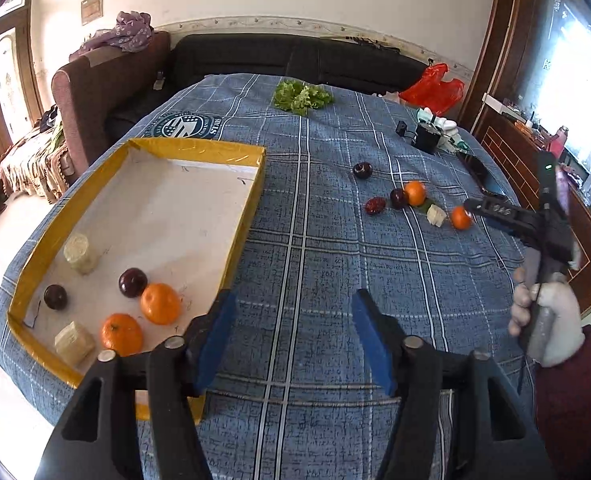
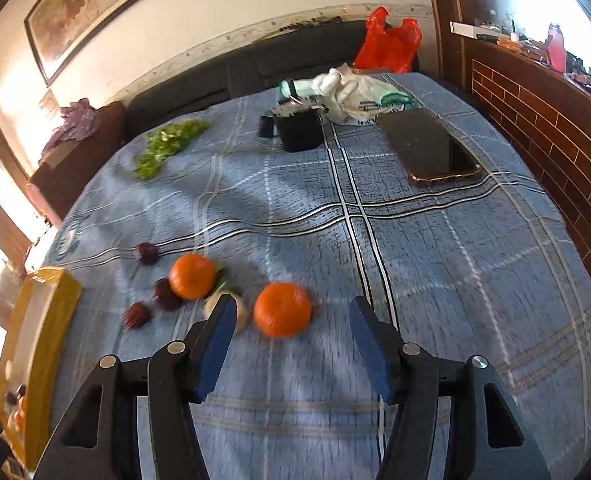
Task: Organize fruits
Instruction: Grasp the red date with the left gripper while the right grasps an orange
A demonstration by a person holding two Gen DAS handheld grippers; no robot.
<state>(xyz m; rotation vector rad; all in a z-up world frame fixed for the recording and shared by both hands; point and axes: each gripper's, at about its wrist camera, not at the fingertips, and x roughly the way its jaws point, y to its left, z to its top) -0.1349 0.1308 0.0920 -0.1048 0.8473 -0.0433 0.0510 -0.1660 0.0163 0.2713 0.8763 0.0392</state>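
A yellow-rimmed white tray (image 1: 199, 148) lies at the left of the blue plaid table and holds two oranges (image 1: 160, 303), two dark plums (image 1: 132, 282) and two pale blocks (image 1: 80, 253). My left gripper (image 1: 293, 338) is open and empty over the cloth beside the tray. On the cloth lie an orange (image 2: 282, 309), a second orange (image 2: 192, 276), dark plums (image 2: 167, 294), a dark red fruit (image 2: 136, 315) and a pale block (image 2: 239, 312). My right gripper (image 2: 291, 340) is open and empty, just short of the near orange, and also shows in the left wrist view (image 1: 471, 206).
Lettuce (image 1: 301, 96) lies at the far side. A black phone (image 2: 429, 146), a small black box (image 2: 299, 131), a white and green bag (image 2: 347, 92) and a red bag (image 2: 389, 42) sit at the far right. A sofa stands behind the table.
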